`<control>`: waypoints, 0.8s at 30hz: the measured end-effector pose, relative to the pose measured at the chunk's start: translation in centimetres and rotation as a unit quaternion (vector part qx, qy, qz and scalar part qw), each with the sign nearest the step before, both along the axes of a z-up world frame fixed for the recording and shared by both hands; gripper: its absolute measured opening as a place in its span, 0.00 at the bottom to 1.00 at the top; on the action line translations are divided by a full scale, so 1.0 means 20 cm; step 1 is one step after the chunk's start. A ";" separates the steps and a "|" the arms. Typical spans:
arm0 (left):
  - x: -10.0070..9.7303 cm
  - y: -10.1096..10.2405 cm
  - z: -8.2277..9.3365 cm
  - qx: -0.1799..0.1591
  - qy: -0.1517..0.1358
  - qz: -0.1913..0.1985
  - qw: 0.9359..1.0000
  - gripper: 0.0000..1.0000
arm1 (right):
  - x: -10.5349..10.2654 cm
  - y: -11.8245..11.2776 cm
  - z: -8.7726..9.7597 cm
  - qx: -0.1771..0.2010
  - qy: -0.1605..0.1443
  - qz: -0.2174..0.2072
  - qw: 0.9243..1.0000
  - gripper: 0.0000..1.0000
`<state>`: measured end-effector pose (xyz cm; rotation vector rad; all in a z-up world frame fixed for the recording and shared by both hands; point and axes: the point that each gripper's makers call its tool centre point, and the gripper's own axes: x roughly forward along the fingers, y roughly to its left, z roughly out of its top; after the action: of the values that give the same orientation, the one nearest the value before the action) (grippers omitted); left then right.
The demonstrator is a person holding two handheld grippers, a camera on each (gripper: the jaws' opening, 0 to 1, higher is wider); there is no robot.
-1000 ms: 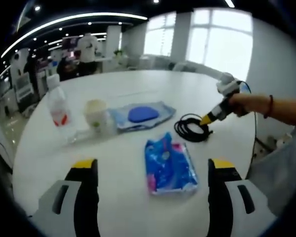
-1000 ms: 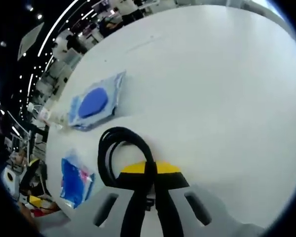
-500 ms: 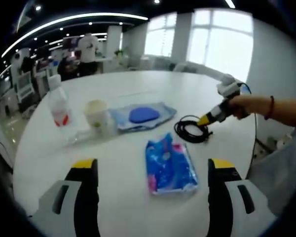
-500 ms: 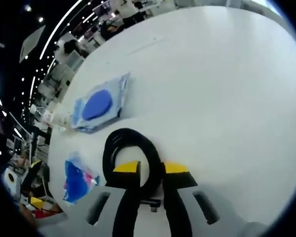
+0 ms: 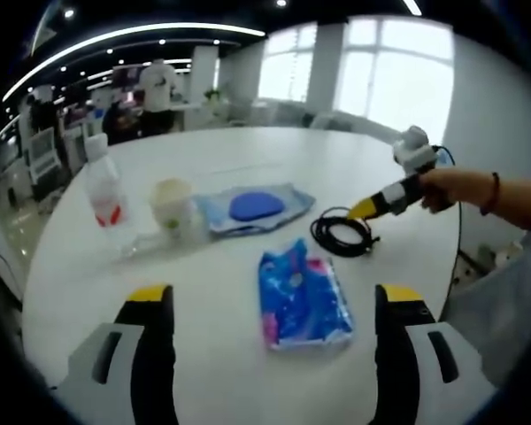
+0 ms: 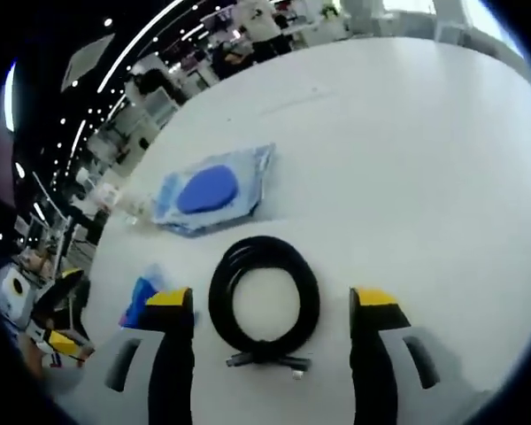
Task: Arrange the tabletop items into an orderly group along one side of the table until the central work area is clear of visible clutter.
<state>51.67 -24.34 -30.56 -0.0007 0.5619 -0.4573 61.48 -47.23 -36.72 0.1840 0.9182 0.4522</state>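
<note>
Both wide open: right gripper (image 6: pixel 271 305) over coiled black cable (image 6: pixel 264 298), left gripper (image 5: pixel 272 305) near blue packet (image 5: pixel 301 294).

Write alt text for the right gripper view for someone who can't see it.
A coiled black cable lies flat on a white table, between the open yellow-tipped fingers of the right gripper. Beyond it sits a clear packet with a blue disc.

Open-plan office, round white table (image 5: pixel 248 168), ceiling light strips (image 5: pixel 124 35), large windows (image 5: pixel 398 71)
</note>
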 end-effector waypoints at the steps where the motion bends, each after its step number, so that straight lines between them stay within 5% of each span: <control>1: 0.00 0.00 0.00 0.000 0.000 -0.001 1.000 0.91 | -0.01 0.00 0.01 -0.002 -0.001 0.002 1.000 0.77; 10: -0.01 -0.02 0.01 -0.002 -0.002 -0.005 1.000 0.92 | -0.04 0.09 0.10 0.007 -0.049 0.050 0.998 1.00; 24: -0.01 -0.04 0.04 -0.005 -0.013 -0.013 1.000 0.95 | -0.15 0.31 0.17 0.026 -0.075 0.117 0.990 1.00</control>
<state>51.45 -25.08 -29.77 0.0026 0.5335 -0.4850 58.53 -40.96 -33.31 0.0890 0.7843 0.6992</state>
